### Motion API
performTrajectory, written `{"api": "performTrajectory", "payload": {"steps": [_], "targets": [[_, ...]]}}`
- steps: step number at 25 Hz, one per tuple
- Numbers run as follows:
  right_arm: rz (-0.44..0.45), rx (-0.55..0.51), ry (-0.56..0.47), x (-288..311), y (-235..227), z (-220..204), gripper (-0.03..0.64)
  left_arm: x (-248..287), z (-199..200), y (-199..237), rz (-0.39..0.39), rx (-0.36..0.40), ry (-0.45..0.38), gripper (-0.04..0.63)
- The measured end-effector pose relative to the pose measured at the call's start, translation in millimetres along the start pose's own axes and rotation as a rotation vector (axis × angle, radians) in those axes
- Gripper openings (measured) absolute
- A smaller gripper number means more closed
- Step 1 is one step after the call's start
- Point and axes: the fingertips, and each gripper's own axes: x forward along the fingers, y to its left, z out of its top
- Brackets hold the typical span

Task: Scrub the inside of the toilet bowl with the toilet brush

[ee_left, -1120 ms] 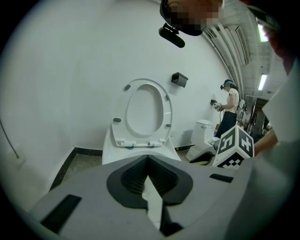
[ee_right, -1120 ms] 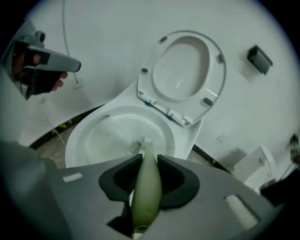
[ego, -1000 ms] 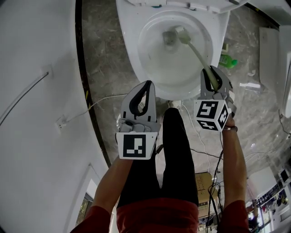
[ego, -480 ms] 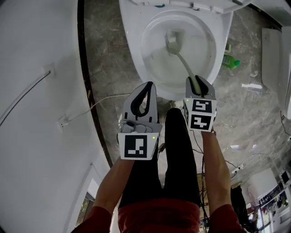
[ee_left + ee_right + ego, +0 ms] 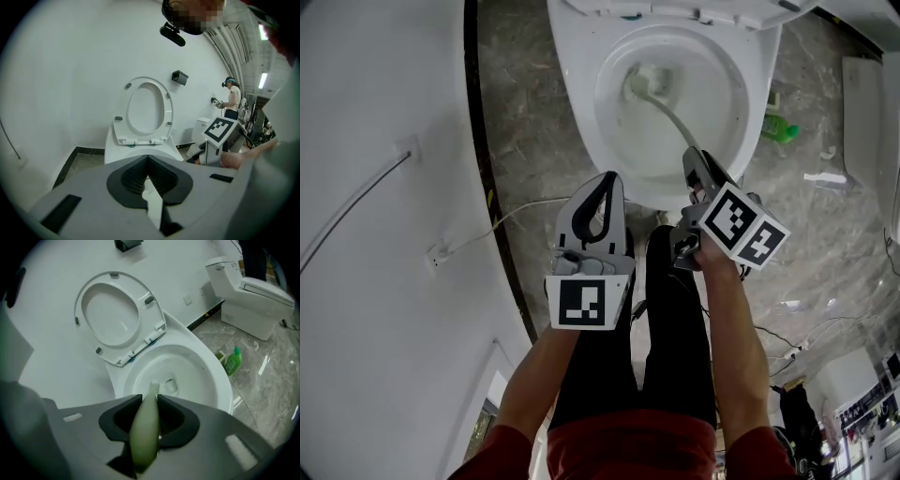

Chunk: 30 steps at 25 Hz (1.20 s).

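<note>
Your pale green toilet brush (image 5: 667, 111) sits inside the white ceramic toilet bowl (image 5: 575, 111); green plastic bottle (image 5: 778, 127) on floor, right.

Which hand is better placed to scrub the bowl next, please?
Right: the right tongs grip the brush, whose head is in the bowl. The left tongs are shut, empty, outside it.

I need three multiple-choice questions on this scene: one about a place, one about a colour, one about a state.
1. Where is the head of the toilet brush? A in a bucket; B inside the toilet bowl; C on the seat.
2. What colour is the bottle on the floor? A green; B red; C blue.
3. The right gripper is: A open; B shut, empty; C shut on the brush handle.
B: bristles are in the bowl. A: it shows green. C: jaws clamp the handle.
</note>
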Motion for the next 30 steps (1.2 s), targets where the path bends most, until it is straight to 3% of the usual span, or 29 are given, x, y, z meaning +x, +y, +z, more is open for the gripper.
{"api": "performTrajectory", "payload": {"steps": [11,13,17,19,24,30], "targets": [[-0.140,-0.281,0.069,60.2,-28.0,29.6,0.114,-0.7,0.2,-4.3,-0.013,0.017,0.002,0.005],[-0.148,-0.417,0.099,67.8,-23.5,31.7,0.114,-2.4,-3.1,-4.4,-0.014,0.017,0.011,0.005],[-0.082,-0.843,0.118,58.5,19.0,17.2,0.114,-5.6,-7.1,-2.4,-0.012,0.023,0.019,0.005],[-0.039,-0.966,0.102,44.0,40.0,12.2,0.114,-5.9,-5.3,-0.4,-0.006,0.016,0.014,0.005],[0.012,-1.011,0.070,14.3,70.9,18.8,0.114,-6.7,4.1,9.4,0.018,0.001,-0.009,0.006],[-0.080,-0.945,0.122,56.5,40.9,13.4,0.114,-7.3,9.9,16.9,0.033,-0.001,-0.027,0.006]]}}
